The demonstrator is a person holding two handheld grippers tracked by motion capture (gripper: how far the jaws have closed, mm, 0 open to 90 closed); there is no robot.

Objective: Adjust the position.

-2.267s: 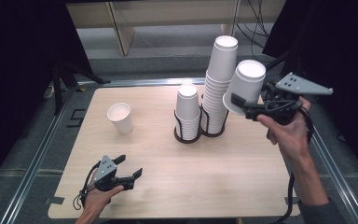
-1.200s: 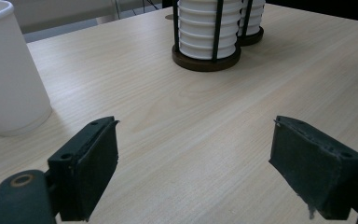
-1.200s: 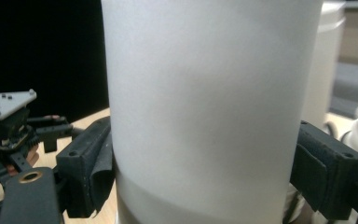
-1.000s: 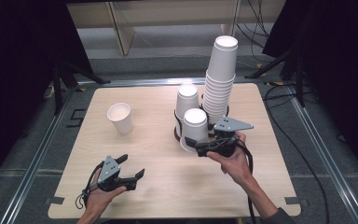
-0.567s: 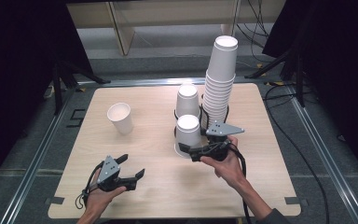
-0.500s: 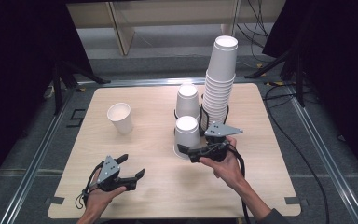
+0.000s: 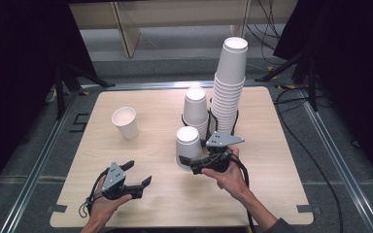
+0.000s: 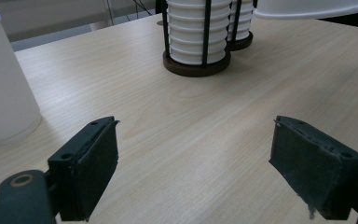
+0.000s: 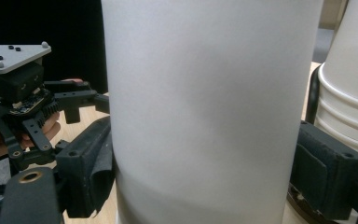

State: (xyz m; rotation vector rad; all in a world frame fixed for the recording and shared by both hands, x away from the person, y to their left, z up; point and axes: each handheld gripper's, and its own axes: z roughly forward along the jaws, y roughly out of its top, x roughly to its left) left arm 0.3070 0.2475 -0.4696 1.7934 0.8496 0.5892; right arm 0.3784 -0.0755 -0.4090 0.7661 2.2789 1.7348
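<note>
From the high view, the right gripper (image 7: 188, 162) had its jaws closed around an upside-down white paper cup (image 7: 188, 145), which stood on or just above the wooden table (image 7: 272, 145), in front of the two black wire holders. The shorter cup stack (image 7: 195, 109) sat in the nearer holder and the tall cup stack (image 7: 230, 82) rose behind it to the right. An upright single cup (image 7: 125, 122) stood well apart toward the table's left. The left gripper (image 7: 138, 174) rested near the front edge in the person's hand, holding nothing.

In the left gripper view, its two black jaws stood apart over bare wood with nothing between them. The upright cup (image 8: 2, 79) stood at the left, and the base of the short stack's holder (image 8: 196, 65) lay farther ahead.

In the right gripper view, the held cup (image 9: 209, 107) sat between the jaws, both pads (image 9: 91, 163) pressed against its sides. The stacked cups (image 9: 349, 93) stood just beside it at the right, and the left gripper (image 9: 32, 102) showed farther off at the left.

The step in hand looked like setting a cup taken from the tall stack down on the table. Next, the cup's rim would need to sit flat before the jaws opened, and the gripper should back off without nudging the holder.
</note>
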